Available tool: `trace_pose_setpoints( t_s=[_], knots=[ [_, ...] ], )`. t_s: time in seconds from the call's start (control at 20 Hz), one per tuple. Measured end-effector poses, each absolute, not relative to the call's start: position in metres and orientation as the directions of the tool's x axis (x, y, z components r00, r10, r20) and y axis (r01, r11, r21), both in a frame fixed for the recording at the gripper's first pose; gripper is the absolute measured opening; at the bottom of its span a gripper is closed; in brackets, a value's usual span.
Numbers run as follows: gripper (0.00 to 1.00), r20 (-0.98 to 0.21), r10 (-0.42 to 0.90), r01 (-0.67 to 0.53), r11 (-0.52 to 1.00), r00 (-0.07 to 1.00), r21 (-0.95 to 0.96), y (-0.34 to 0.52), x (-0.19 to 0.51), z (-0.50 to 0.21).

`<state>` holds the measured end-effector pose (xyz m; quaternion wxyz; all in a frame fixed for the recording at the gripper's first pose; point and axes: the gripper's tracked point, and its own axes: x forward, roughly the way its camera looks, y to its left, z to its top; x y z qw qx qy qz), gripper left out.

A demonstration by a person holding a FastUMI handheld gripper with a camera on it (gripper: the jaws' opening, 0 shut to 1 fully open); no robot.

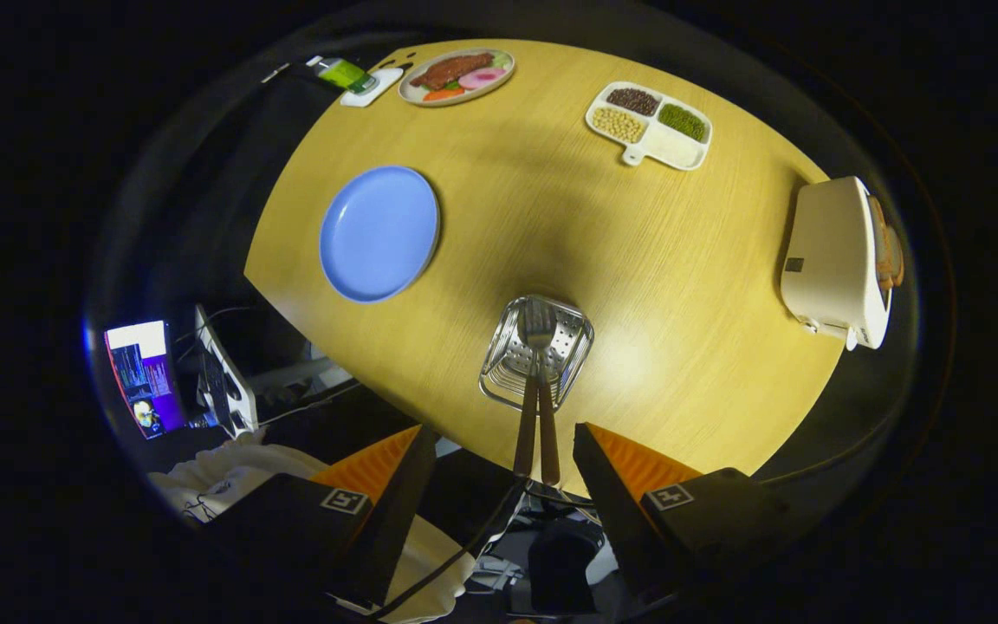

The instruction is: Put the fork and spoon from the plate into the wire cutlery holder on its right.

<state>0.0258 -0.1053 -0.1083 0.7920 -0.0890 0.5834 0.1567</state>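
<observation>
The wire cutlery holder point(537, 352) stands on the wooden table point(638, 260), just ahead of my fingers. A fork point(527, 407) and a spoon point(546, 407) stand inside it, heads down, their brown handles rising side by side toward me. The blue plate point(379, 232) lies to the holder's left with nothing on it. My gripper point(503, 446) hovers high above the table's near edge, open, and the two handle ends sit in the gap between the fingers without touching either one.
A white toaster point(837, 264) stands to the right. A divided dish of beans point(651, 124) and a plate of food point(456, 75) sit at the far side, beside a small green-topped item point(352, 76). A screen point(145, 374) and cables lie below the table, left.
</observation>
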Motion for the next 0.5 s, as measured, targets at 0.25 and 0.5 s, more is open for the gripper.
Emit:
trace_pose_setpoints(
  t_s=[0.25, 0.5],
  knots=[
    [0.99, -0.796, 0.191, -0.218, 0.973, 0.575, 0.076, -0.090, 0.026, -0.065],
    [0.99, -0.541, 0.105, -0.101, 0.994, 0.835, 0.038, -0.087, 0.033, -0.013]
  ],
)
